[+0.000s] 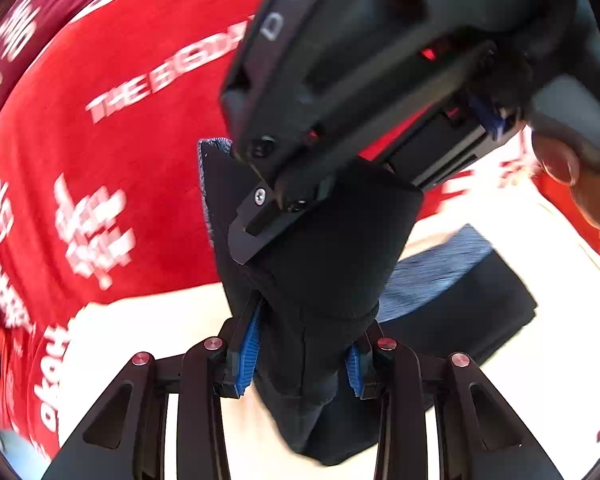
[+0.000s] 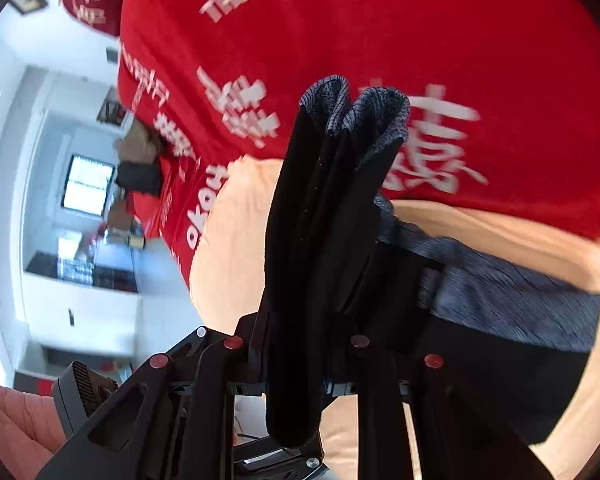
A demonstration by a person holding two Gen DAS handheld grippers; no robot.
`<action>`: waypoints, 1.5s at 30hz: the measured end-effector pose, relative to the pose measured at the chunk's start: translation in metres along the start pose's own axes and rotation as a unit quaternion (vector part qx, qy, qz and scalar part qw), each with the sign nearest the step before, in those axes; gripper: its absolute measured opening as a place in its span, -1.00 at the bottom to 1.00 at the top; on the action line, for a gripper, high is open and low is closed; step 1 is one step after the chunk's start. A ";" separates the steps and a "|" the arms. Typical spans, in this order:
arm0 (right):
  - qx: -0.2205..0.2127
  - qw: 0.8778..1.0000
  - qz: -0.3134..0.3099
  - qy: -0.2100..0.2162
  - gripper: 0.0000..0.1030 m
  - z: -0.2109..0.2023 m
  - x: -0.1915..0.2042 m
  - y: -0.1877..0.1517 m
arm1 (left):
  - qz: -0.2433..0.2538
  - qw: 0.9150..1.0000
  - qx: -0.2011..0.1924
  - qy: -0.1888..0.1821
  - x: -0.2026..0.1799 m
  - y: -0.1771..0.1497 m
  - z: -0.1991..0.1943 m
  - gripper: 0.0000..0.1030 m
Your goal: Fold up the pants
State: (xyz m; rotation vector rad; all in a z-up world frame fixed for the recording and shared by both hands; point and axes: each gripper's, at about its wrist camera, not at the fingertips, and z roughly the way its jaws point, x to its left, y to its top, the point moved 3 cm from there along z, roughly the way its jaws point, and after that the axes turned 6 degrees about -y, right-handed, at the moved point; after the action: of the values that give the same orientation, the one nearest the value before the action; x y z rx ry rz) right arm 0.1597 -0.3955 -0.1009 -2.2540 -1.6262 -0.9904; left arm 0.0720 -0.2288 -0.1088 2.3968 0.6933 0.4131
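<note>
A: Item one, left gripper (image 1: 300,364)?
B: Jaws closed tight on a thick bunch of the black pants (image 1: 320,264); blue ribbed pads (image 1: 249,354) press the cloth from both sides. Fabric rises upright out of the fingers.

A: Item two, right gripper (image 2: 296,390)?
B: Narrowed onto a folded column of the same pants (image 2: 320,240), which stands straight up between the arms. The pads themselves are hidden by cloth, but the fabric is pinched there. In the left wrist view this gripper's body (image 1: 340,92) crosses the upper frame, its tip against the top of the bunch, a hand (image 1: 580,184) at the right edge.

A: Pants, condition?
B: Black, with a grey heathered waistband (image 2: 356,112) doubled over at the top of the column. The rest trails down and to the right onto the surface, partly folded.

A: Surface?
B: Cream-coloured cover (image 2: 236,232), with the trailing part of the pants lying on it.

A: Surroundings?
B: Red cloth with white lettering (image 2: 380,40) behind; a white room with a window (image 2: 88,186), blurred.
</note>
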 end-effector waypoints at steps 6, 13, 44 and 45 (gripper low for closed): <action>-0.044 0.995 0.086 0.005 -0.59 -0.036 -0.091 -0.051 | 0.057 0.997 0.020 -0.042 -0.088 0.010 0.026 -0.29; -0.052 0.986 0.160 0.000 -0.58 -0.031 -0.184 -0.103 | 0.109 0.990 0.066 -0.067 -0.156 -0.009 0.072 -0.29; -0.025 0.966 0.099 -0.236 0.14 -0.057 -0.202 -0.159 | -0.147 0.968 0.201 0.036 -0.019 -0.057 0.068 0.34; -0.038 0.966 0.093 -0.237 0.03 -0.063 -0.195 -0.158 | -0.156 0.966 0.201 0.039 -0.013 -0.059 0.067 0.34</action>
State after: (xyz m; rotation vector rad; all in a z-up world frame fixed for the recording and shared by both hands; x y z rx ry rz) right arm -0.0412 -0.5181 -0.2080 -2.7917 -1.5077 -0.4974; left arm 0.0685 -0.2272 -0.1995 2.5851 1.2725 0.2500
